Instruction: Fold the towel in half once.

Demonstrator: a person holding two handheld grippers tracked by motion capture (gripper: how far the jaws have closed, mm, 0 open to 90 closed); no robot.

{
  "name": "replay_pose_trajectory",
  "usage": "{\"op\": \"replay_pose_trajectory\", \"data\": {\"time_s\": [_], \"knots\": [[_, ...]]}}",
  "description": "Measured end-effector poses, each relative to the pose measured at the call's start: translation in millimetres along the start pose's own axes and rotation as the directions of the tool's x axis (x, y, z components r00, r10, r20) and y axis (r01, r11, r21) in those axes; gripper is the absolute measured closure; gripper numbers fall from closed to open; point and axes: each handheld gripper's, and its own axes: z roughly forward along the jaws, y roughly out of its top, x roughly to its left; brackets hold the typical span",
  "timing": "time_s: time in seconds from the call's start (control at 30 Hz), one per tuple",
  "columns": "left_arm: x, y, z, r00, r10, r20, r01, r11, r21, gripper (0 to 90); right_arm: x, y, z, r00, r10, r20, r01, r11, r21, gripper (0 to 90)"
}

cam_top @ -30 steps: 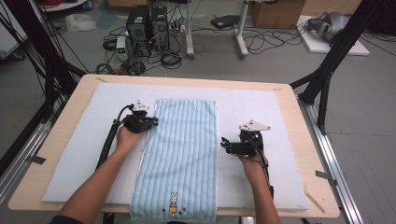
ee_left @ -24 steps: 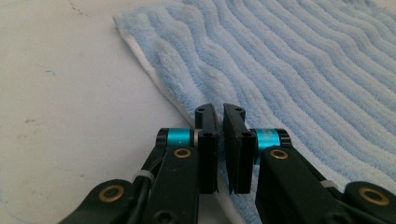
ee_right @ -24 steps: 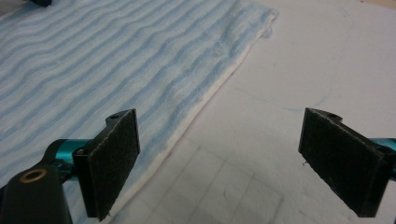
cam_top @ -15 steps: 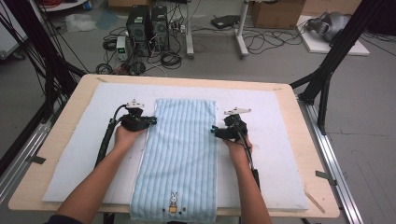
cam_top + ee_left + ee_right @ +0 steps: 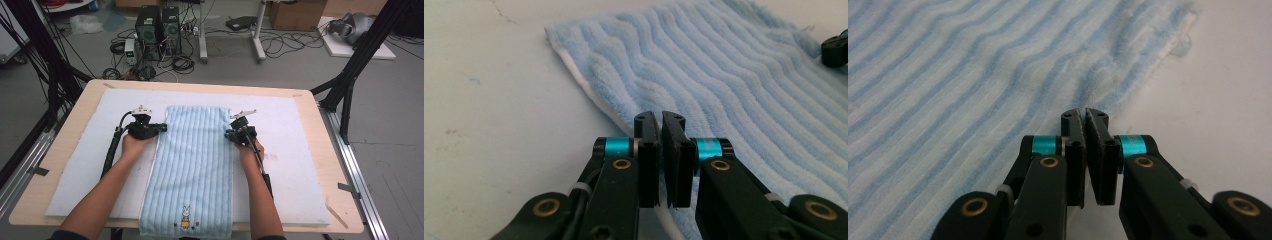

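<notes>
Blue-striped terry towel (image 5: 192,172) lay flat down the middle of the frame on the white pad (image 5: 300,165) covering the surface, its bunny end at the bottom edge. Left tool (image 5: 159,129) was clamped on the towel's left hem, jaws pressed together over the cloth. Right tool (image 5: 229,134), at the opposite hem, had just been closing and now pinched that edge too. For a clean fold, both hands should lift level and together, keeping the hems taut so neither slips out.
</notes>
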Motion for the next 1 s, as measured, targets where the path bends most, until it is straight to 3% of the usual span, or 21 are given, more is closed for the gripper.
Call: {"op": "replay_pose_trajectory", "data": {"time_s": [0.1, 0.17, 0.27, 0.4, 0.6, 0.73, 1.0], "knots": [[0.9, 2.6, 1.7, 0.9993, -0.038, -0.007, 0.037, 0.9983, -0.045, 85.5, -12.6, 2.2, 0.6, 0.9989, 0.048, 0.0, -0.048, 0.998, -0.035, 87.2], [1.6, 6.0, 3.5, 0.9992, -0.038, -0.014, 0.038, 0.9985, -0.039, 85.5, -14.8, 7.5, 0.2, 0.9986, 0.049, 0.018, -0.048, 0.997, -0.055, 87.1], [3.0, 9.5, 0.0, 0.9986, -0.05, -0.015, 0.049, 0.9963, -0.07, 85.5, -13.0, 16.5, -2.9, 0.9984, 0.046, 0.032, -0.043, 0.995, -0.086, 87.1], [5.2, 9.9, -6.6, 0.9992, -0.037, 0.014, 0.038, 0.9973, -0.063, 85.4, -9.5, 18.1, -7.4, 0.9995, 0.022, 0.025, -0.019, 0.996, -0.086, 87.1], [-4.1, 11.4, -24.9, 0.9991, 0.006, 0.042, -0.002, 0.9954, -0.096, 85.3, -1.0, 14.8, -22.4, 1.0, 0.007, -0.001, -0.007, 0.993, -0.122, 86.9], [-9.8, 5.6, -39.5, 0.9978, 0.024, 0.061, -0.016, 0.9921, -0.124, 85.3, 5.3, 8.8, -35.5, 0.9995, -0.009, -0.031, 0.004, 0.99, -0.142, 86.9], [-23.3, -10.0, -60.4, 0.9927, 0.058, 0.106, -0.045, 0.9911, -0.125, 85.2, 23.3, -12.5, -59.9, 0.9965, -0.052, -0.066, 0.04, 0.984, -0.171, 86.6]]}}
